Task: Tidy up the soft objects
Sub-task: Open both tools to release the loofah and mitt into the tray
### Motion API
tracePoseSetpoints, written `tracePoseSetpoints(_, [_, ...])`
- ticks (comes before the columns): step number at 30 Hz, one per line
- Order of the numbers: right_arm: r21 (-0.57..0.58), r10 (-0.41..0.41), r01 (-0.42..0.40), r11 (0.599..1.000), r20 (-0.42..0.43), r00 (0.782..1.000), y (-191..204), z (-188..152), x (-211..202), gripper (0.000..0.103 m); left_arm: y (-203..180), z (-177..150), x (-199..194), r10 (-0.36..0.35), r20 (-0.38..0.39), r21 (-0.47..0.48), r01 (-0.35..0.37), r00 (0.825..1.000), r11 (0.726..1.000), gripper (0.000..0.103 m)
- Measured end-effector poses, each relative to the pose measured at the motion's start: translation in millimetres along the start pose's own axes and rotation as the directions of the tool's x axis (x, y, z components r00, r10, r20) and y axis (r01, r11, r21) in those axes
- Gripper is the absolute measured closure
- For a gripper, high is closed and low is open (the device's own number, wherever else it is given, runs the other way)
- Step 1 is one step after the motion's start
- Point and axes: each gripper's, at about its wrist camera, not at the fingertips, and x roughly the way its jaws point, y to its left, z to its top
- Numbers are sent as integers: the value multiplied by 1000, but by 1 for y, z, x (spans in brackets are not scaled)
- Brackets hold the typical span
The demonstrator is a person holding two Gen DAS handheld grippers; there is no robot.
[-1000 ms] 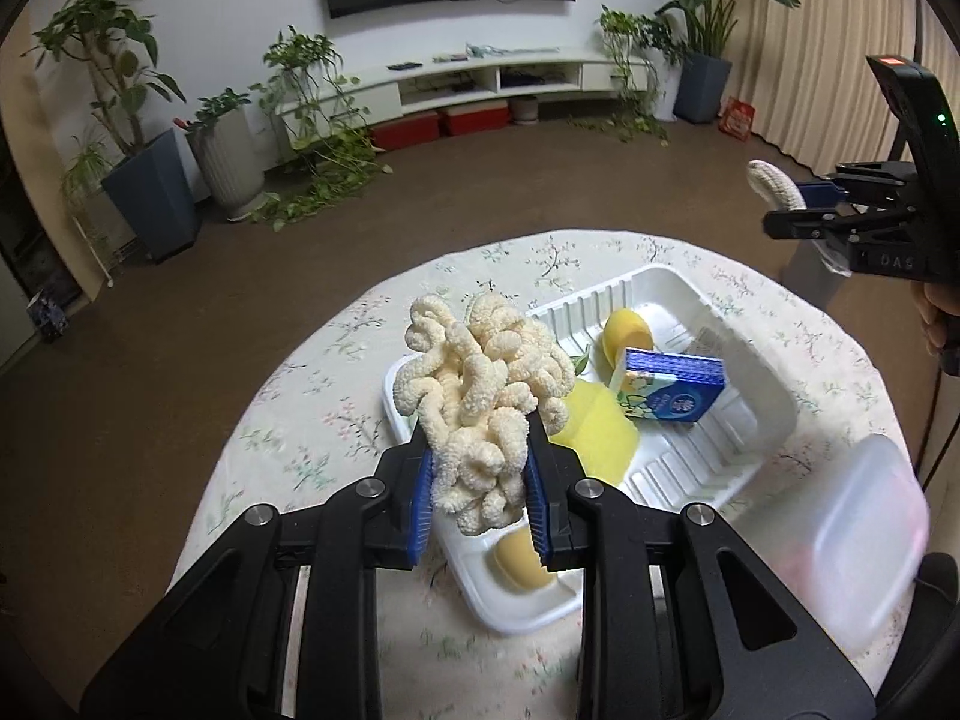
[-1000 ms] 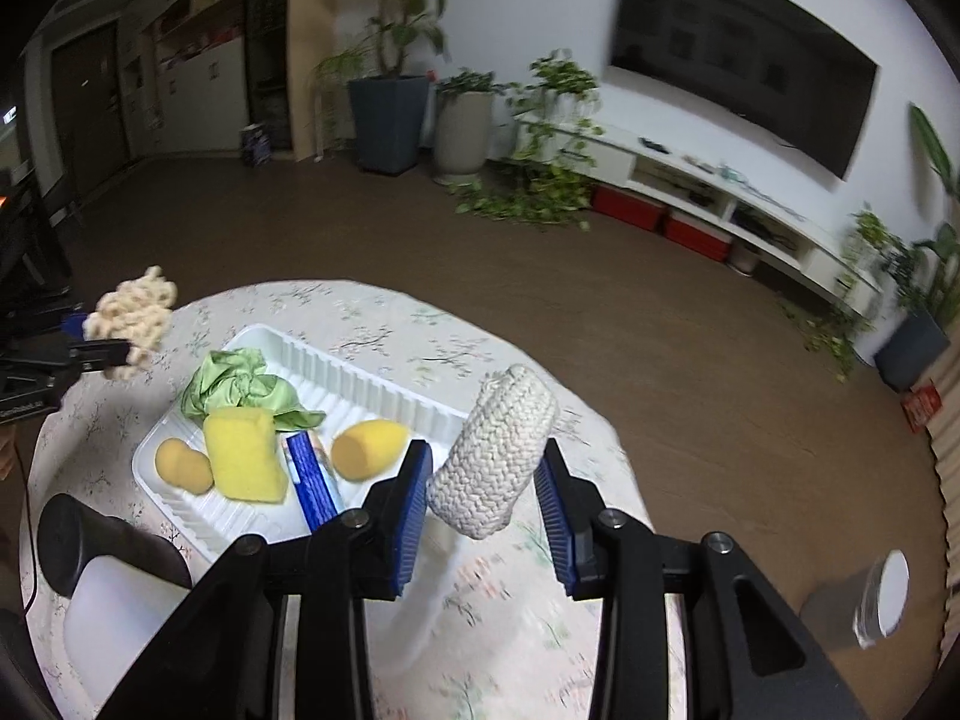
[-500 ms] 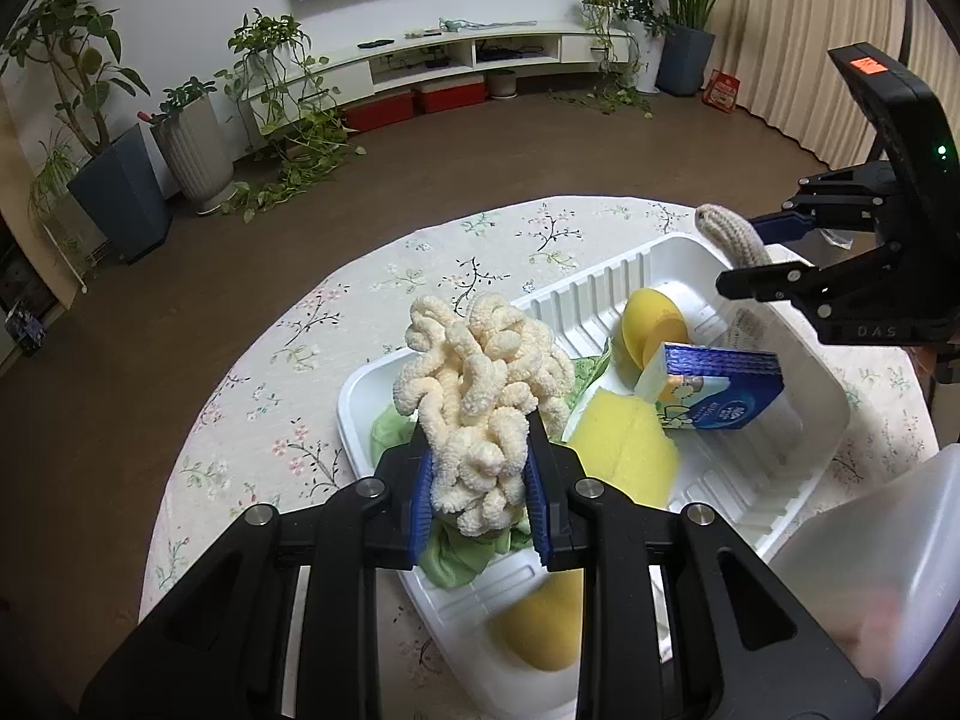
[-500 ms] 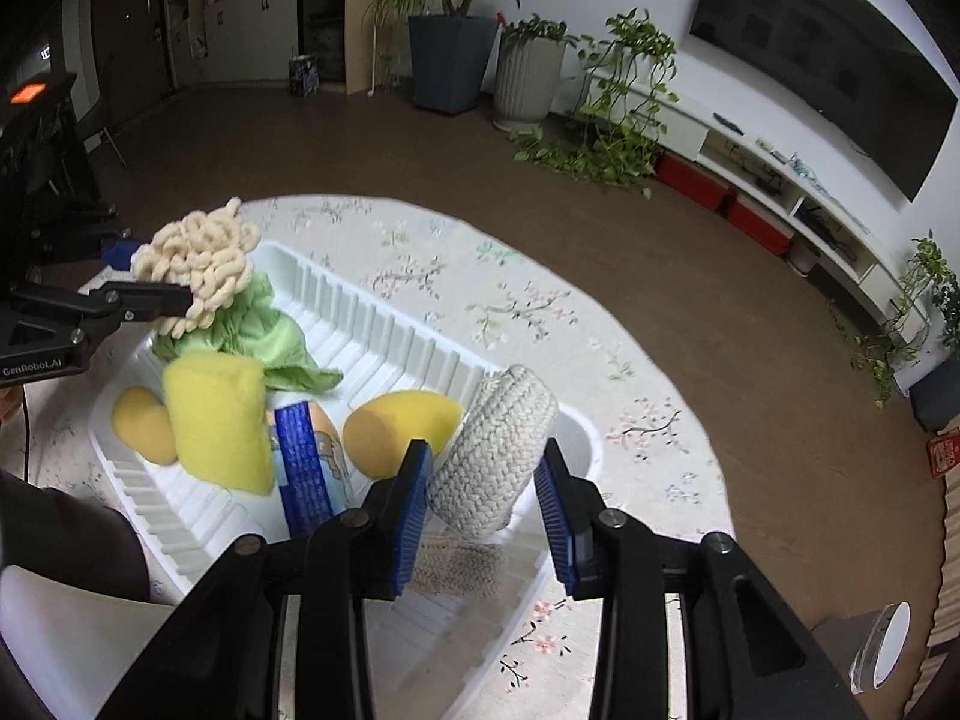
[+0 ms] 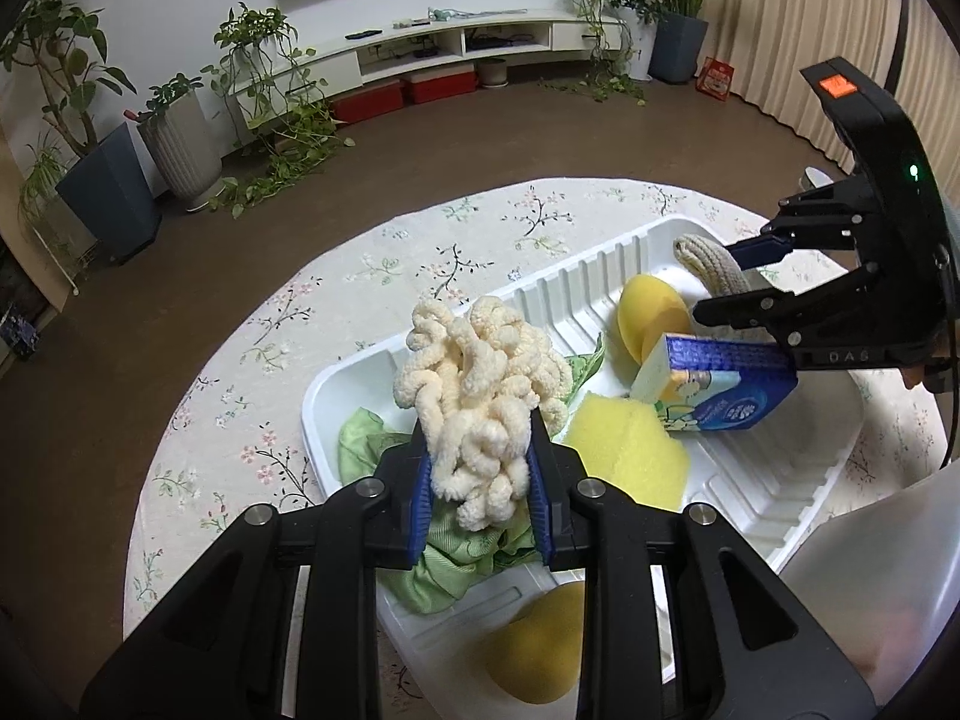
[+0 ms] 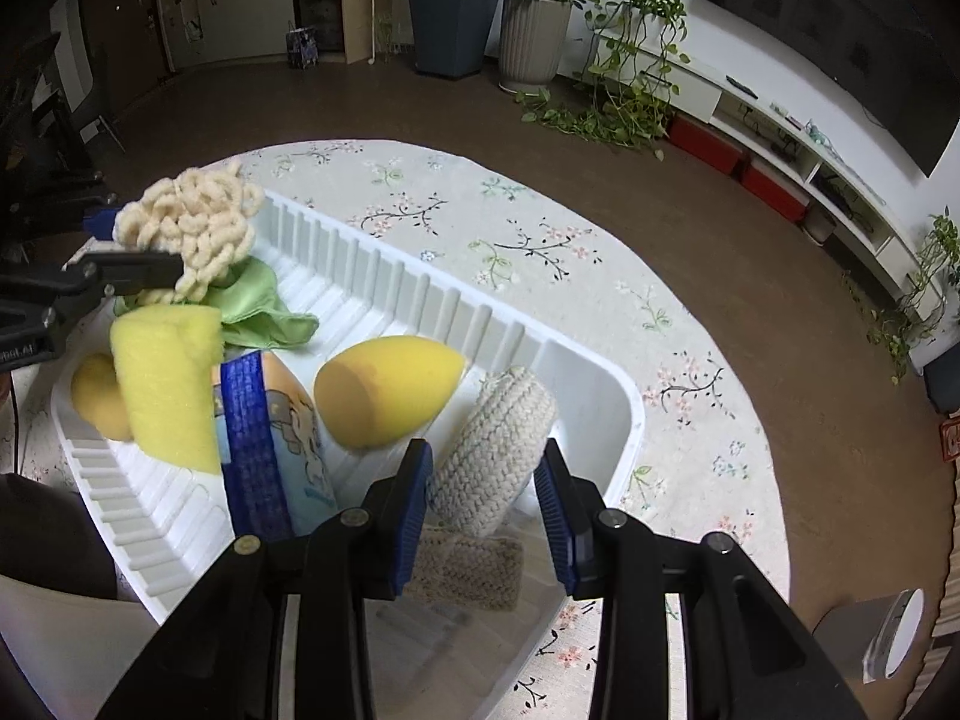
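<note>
My left gripper (image 5: pixel 477 489) is shut on a cream curly chenille cloth (image 5: pixel 480 387), held over the near-left end of a white ribbed tray (image 5: pixel 600 282), above a green cloth (image 5: pixel 456 552). It also shows in the right wrist view (image 6: pixel 192 228). My right gripper (image 6: pixel 486 510) holds a rolled beige knitted cloth (image 6: pixel 495 450) low inside the tray's far corner (image 6: pixel 624 414); its jaws stand wider than before, only the left pad touching. The tray holds a yellow sponge (image 6: pixel 165 384), a blue tissue pack (image 6: pixel 264 450) and yellow egg-shaped sponges (image 6: pixel 384 390).
The tray sits on a round table with a floral cloth (image 5: pixel 384 264). A translucent white container (image 5: pixel 882 588) stands by the tray's near-right side. A small grey cylinder (image 6: pixel 882 639) shows at the right. Potted plants and a TV shelf line the walls.
Both grippers have moved down into the tray with their cloths. The right gripper's jaws have widened around the knitted roll, which now rests low in the tray corner.
</note>
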Motion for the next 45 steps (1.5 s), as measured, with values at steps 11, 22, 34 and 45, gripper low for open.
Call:
tracePoseSetpoints(11, [19, 24, -24, 1000, -6, 1000, -3, -3, 1, 63, -3, -2, 1, -39, -14, -10, 39, 999, 999, 54])
tracePoseSetpoints(22, [23, 16, -16, 1000, 1, 1000, -1, -6, -4, 42, -3, -5, -5, -29, -11, -14, 28, 1000, 999, 41])
tracePoseSetpoints(34, [40, 20, -22, 999, 44, 999, -1, -8, -19, 29, -1, -9, -15, -30, 13, -23, 30, 999, 999, 32])
tracePoseSetpoints(45, [70, 19, -25, 997, 78, 997, -7, -12, -32, 27, 5, -15, -28, -34, 47, -58, 37, 998, 998, 32])
